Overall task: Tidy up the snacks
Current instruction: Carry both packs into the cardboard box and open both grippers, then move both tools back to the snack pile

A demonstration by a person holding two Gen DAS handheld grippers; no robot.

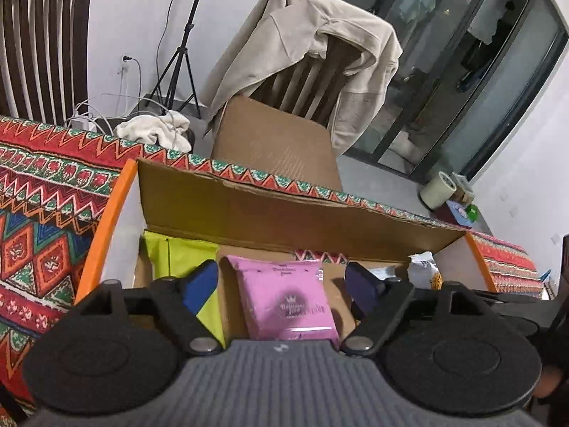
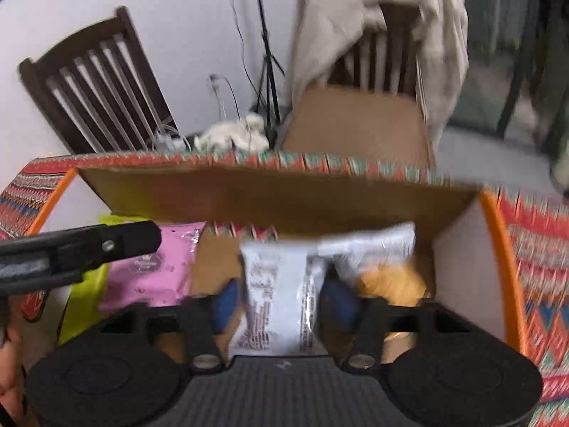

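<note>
An open cardboard box with orange-edged white side walls stands on the patterned cloth. In the left wrist view my left gripper is open above a pink snack packet lying in the box, a blue finger on each side, not touching it. A yellow-green packet lies to its left, a white packet to its right. In the right wrist view my right gripper is shut on a white snack packet over the box. The pink packet and the left gripper's finger show at left.
A bright patterned tablecloth covers the table. Behind it stand a dark wooden chair, a chair draped with a beige jacket, another cardboard box, a tripod and cables. A tape roll sits at the far right.
</note>
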